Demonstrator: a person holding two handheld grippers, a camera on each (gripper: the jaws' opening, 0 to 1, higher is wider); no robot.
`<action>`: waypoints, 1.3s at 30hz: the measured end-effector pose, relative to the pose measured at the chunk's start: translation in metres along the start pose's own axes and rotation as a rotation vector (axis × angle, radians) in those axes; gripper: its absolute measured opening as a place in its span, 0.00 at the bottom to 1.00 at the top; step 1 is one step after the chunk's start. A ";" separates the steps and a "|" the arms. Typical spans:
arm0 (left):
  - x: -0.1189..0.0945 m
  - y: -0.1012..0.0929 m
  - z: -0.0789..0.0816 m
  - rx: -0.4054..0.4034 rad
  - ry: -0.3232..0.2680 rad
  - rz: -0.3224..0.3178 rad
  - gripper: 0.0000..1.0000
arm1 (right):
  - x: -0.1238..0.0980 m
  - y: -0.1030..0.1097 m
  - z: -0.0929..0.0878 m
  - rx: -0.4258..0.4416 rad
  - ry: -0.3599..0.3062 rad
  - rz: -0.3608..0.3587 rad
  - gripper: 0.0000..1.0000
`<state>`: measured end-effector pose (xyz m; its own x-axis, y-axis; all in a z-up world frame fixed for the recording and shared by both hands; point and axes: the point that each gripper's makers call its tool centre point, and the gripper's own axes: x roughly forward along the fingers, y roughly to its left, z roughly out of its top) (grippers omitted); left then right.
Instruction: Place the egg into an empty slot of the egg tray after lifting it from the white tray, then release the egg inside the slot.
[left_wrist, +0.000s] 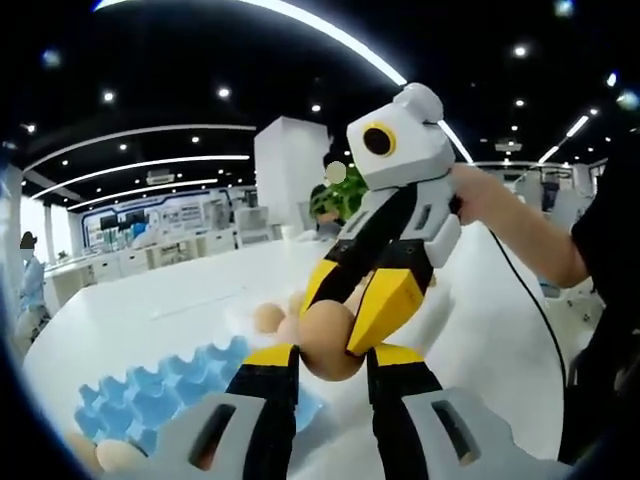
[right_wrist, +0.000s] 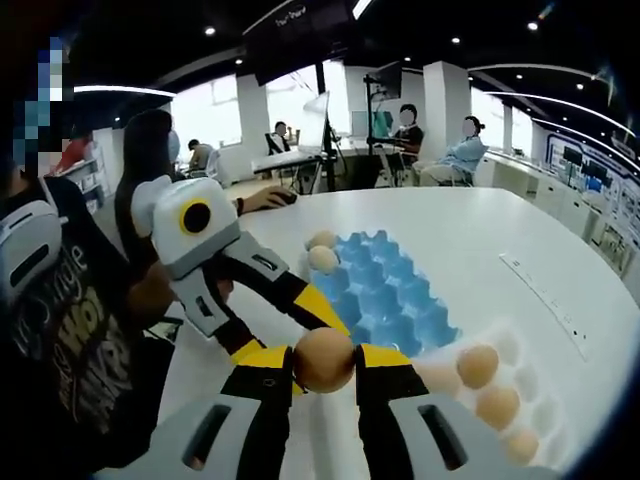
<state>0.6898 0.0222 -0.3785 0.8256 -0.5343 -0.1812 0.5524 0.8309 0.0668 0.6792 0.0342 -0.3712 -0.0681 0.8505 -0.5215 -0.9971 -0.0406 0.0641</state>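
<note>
Right gripper view shows one brown egg (right_wrist: 324, 358) pinched between the tips of the right claw (right_wrist: 324, 365). The left claw (right_wrist: 318, 322) reaches in from the left side, and its yellow tips sit right at the same egg. I cannot tell if it is squeezing the egg or just touching it.

Left gripper view shows the egg (left_wrist: 328, 340) too, between the left claw (left_wrist: 330, 350) and the right claw (left_wrist: 350, 315), which comes down from above with a hand (left_wrist: 480, 195) holding it.

The egg is up in the air, above the white surface (right_wrist: 480, 240). The blue egg tray (right_wrist: 385, 290) lies past the egg, ahead and a bit to the right. Two eggs (right_wrist: 321, 250) already sit at its far end, and most slots look empty. The white tray (right_wrist: 510, 385) with more eggs sits near, to the right.

I think the egg is lifted, so next it must go forward and down into a blue slot. The right claw looks to have the surer hold for that.
</note>
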 end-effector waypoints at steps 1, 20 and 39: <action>0.000 0.000 0.000 0.006 -0.001 0.004 0.27 | 0.000 0.000 -0.001 -0.001 0.001 -0.002 0.26; 0.003 -0.001 -0.006 -0.050 -0.005 -0.001 0.26 | -0.014 -0.024 -0.006 0.005 -0.095 -0.133 0.29; 0.006 0.012 -0.004 -0.081 -0.028 -0.016 0.26 | -0.031 -0.053 -0.031 0.099 -0.165 -0.235 0.29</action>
<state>0.7010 0.0290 -0.3831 0.8204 -0.5508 -0.1535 0.5552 0.8315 -0.0161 0.7334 -0.0064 -0.3845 0.1782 0.9048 -0.3867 -0.9764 0.2115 0.0448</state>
